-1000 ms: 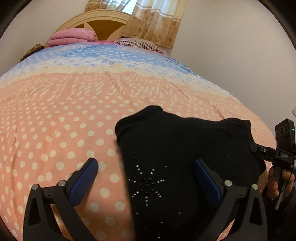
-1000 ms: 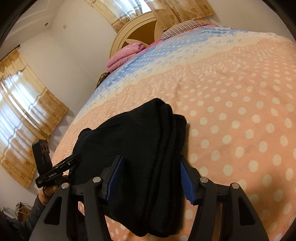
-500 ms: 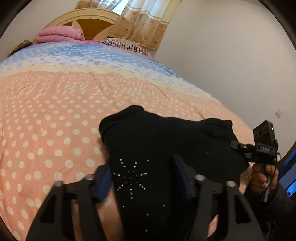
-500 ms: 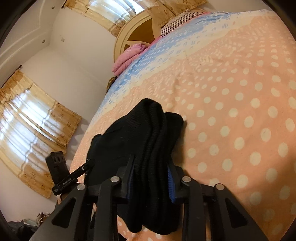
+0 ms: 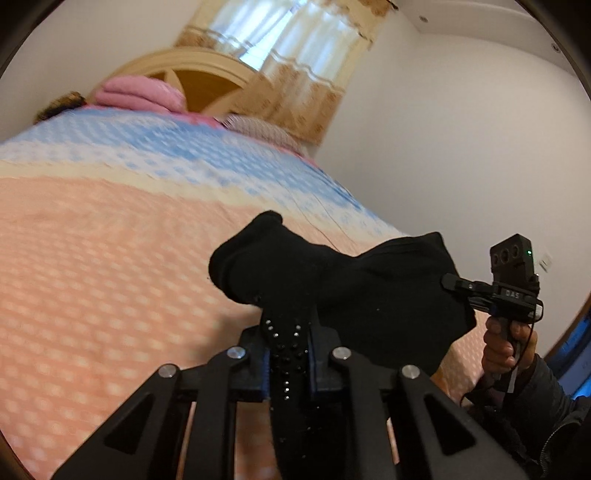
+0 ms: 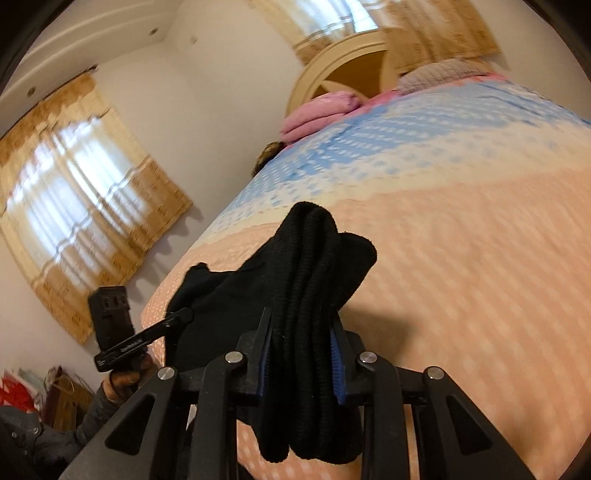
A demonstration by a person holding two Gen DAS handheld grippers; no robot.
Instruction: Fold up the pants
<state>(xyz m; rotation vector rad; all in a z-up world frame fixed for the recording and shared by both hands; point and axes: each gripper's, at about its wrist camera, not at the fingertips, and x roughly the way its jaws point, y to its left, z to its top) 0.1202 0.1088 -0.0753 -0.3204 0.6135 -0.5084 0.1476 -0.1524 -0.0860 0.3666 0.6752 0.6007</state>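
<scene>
**Both tongs clamped on the folded black pants above the bed**

The left tongs (image 5: pixel 287 363) are closed tight on a narrow, stud-dotted fold of the pants (image 5: pixel 354 291); the right tongs (image 6: pixel 302 349) are pressed in on a thick, ribbed bundle of several layers (image 6: pixel 314 280). The garment spans between the two, bunched and sagging, with its far corners sticking out beyond the tongs. Whether it is clear of the bedspread (image 5: pixel 92 258) or touching it cannot be told. In the left view the person's right hand (image 5: pixel 508 350) grips its handle upright, to the right of the pants, near the bed's edge. Beyond the pants lies open peach-dotted bedspread, then a blue band, a pink folded blanket (image 5: pixel 140 92) and a headboard (image 5: pixel 192 66) under a curtained window (image 5: pixel 280 33).
</scene>
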